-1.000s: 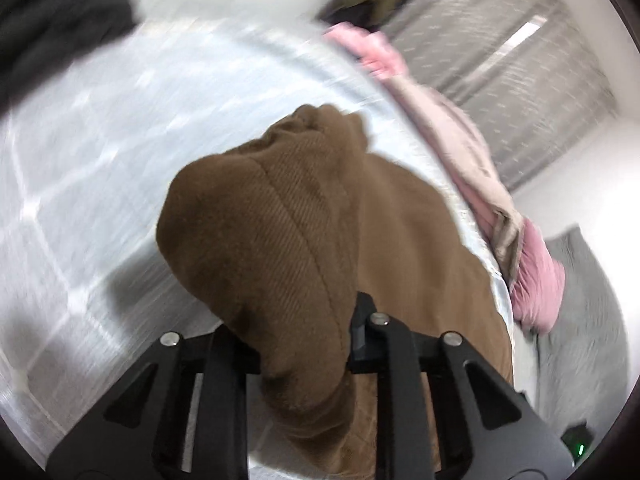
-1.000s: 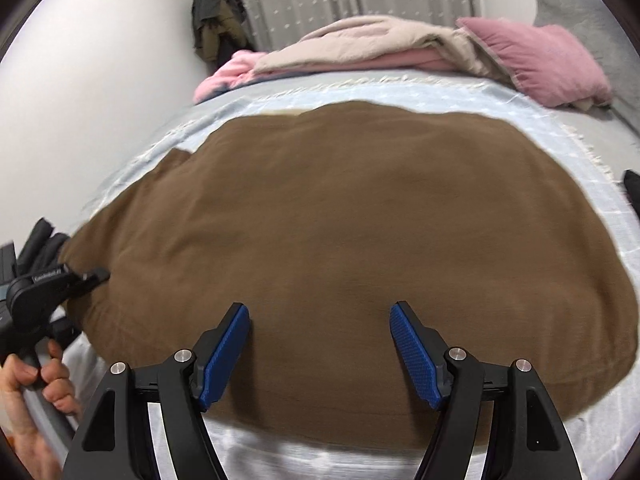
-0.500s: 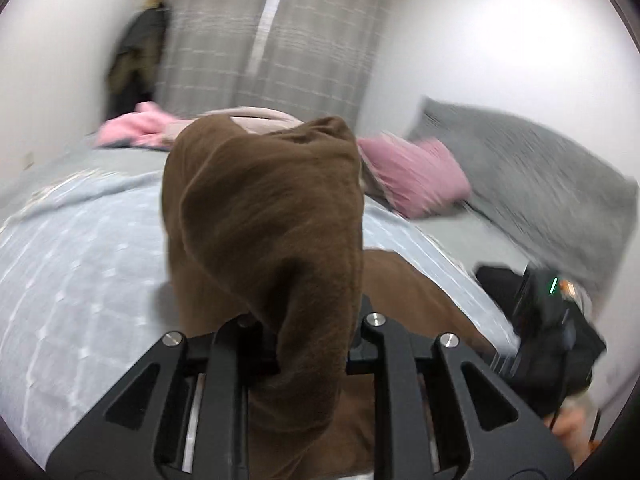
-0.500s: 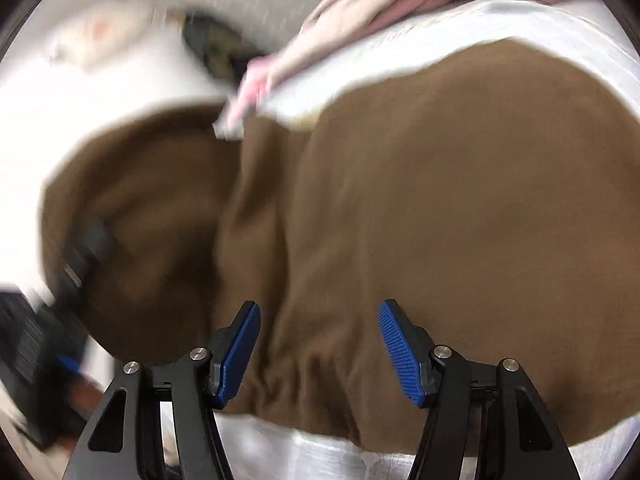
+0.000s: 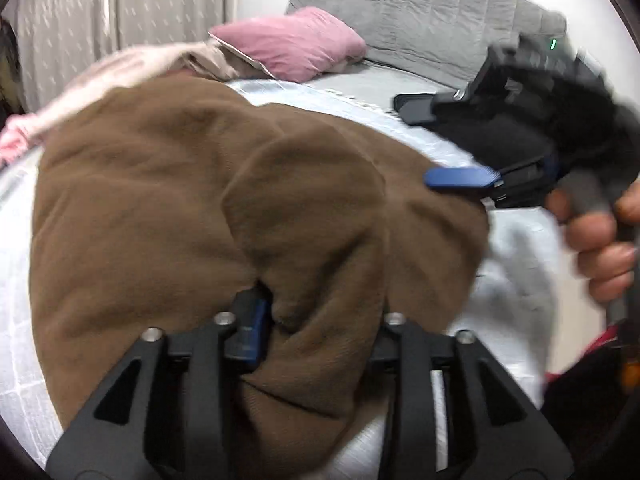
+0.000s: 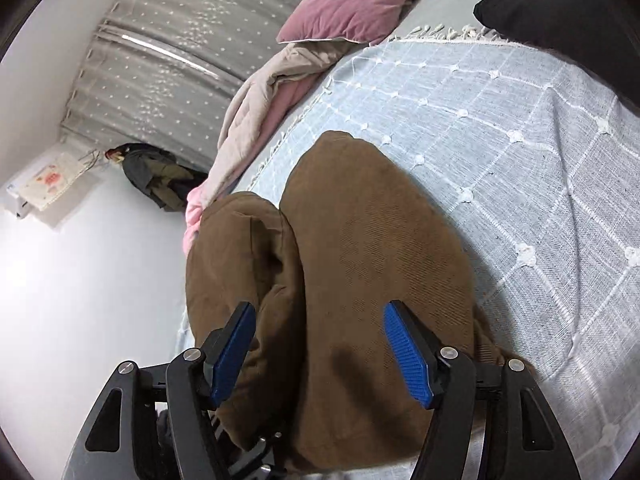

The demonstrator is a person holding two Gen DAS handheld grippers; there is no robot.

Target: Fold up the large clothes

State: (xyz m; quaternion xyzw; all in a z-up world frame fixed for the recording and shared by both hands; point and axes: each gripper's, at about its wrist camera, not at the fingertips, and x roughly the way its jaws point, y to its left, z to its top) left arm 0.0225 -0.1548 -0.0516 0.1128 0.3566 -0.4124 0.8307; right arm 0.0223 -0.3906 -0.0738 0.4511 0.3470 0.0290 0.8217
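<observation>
1. While the brown garment (image 5: 168, 200) lies spread over the near half of the bed, a thick bunch of its cloth stands between the fingers of the left hand-held gripper (image 5: 320, 328), which is clamped on that fold.
2. In the left wrist view the rest of the garment runs away to the far left, its surface rumpled, with one rounded flap lying over the middle.
3. At the right of that view the right hand-held gripper (image 5: 464, 178) shows blurred, one blue pad just above the garment's right edge, and the person's right hand (image 5: 596, 236) wraps its handle.
4. Seen from the right wrist, the right hand-held gripper (image 6: 320, 344) has its jaws wide apart, with the garment (image 6: 372, 260) under and between the blue pads; whether they touch the cloth I cannot tell.
5. Beneath the garment lies a pale blue blanket (image 6: 520, 160) with a white grid and tufts.
6. Farther off lie a pink pillow (image 5: 292, 42), a pink and beige quilt (image 6: 256, 108), and a grey cushion (image 5: 420, 12) against the wall.
7. A black item (image 6: 560, 4) rests at the far right of the bed.
</observation>
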